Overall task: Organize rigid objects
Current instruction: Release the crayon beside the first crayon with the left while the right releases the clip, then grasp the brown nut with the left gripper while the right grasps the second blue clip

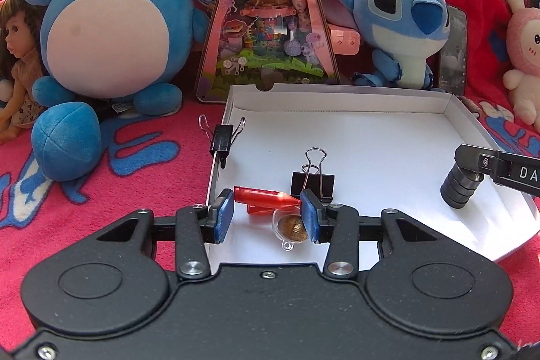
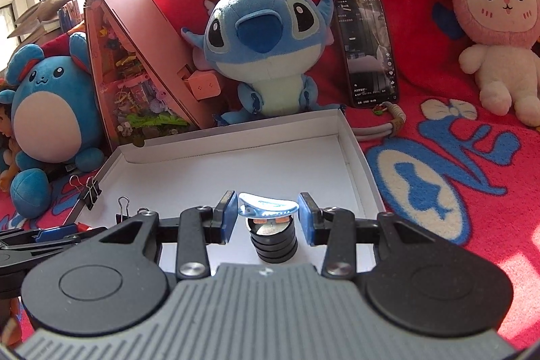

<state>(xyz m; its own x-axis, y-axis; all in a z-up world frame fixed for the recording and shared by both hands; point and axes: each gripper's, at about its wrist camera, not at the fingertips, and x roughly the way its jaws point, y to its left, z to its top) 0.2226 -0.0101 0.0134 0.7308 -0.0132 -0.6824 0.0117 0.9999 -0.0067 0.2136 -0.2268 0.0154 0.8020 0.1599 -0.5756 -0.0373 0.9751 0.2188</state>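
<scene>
A shallow white box (image 1: 337,100) (image 2: 236,140) lies on a red blanket. Low over its near left part, my left gripper (image 1: 267,215) is shut lengthwise on a red pen-like piece (image 1: 263,196). A clear capsule with a gold thing inside (image 1: 292,226) lies just below it, and a black binder clip (image 1: 314,184) (image 2: 123,211) stands behind. Another binder clip (image 1: 222,139) (image 2: 89,191) grips the box's left rim. My right gripper (image 2: 266,218) is shut on a stack of black discs (image 2: 273,242) (image 1: 460,188) with a shiny blue-white top (image 2: 268,206), at the near right of the box.
Behind the box stand a round blue plush (image 1: 108,32), a pink triangular display case (image 1: 266,22), a blue alien plush (image 2: 263,46) and a phone (image 2: 368,49). A pink rabbit plush (image 2: 499,19) sits at the right, a doll (image 1: 17,56) at the far left.
</scene>
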